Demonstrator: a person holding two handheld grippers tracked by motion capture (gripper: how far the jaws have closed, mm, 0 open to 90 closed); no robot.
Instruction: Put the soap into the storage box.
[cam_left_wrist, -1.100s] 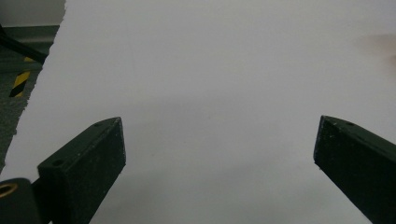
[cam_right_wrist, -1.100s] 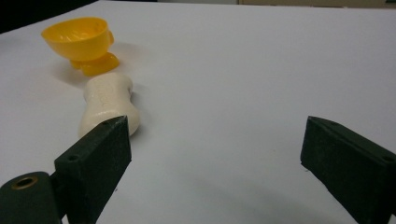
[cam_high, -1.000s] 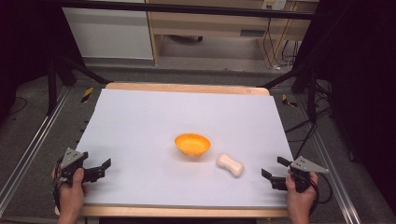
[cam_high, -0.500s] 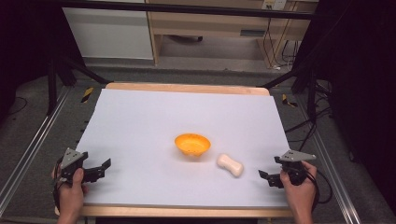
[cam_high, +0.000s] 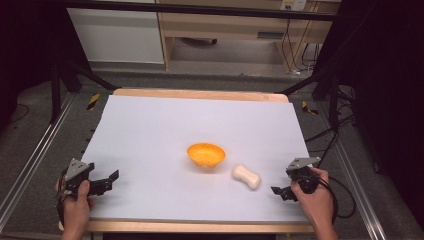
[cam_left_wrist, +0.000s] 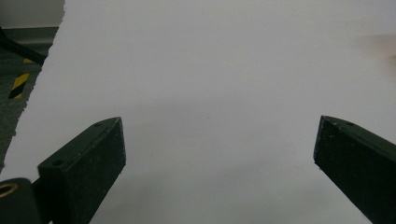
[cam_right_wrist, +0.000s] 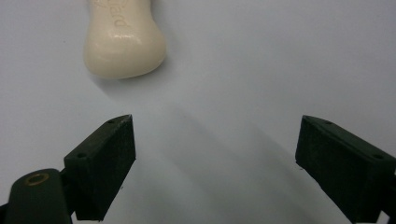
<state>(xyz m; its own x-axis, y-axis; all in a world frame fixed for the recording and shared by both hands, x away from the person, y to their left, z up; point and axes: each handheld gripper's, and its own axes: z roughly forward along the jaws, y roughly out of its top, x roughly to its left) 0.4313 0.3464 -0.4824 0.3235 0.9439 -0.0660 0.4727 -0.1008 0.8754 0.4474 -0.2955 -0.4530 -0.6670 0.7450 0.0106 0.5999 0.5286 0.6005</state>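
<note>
The soap (cam_high: 246, 176), its embossed lettering only partly legible, lies on the near right of the tabletop (cam_high: 150, 130) beside the bowl (cam_high: 205, 154), with bare room between it and the right gripper (cam_high: 281, 192), whose empty jaws have just been closing yet stand apart; the left gripper (cam_high: 111, 179) gapes empty by the near left edge.

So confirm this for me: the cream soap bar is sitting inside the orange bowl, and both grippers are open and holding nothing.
Not quite. The cream soap bar is not inside the orange bowl; it lies on the white sheet beside the bowl, toward the right gripper, as the high view shows. The rest stands: the left gripper and the right one are open and hold nothing.
</note>
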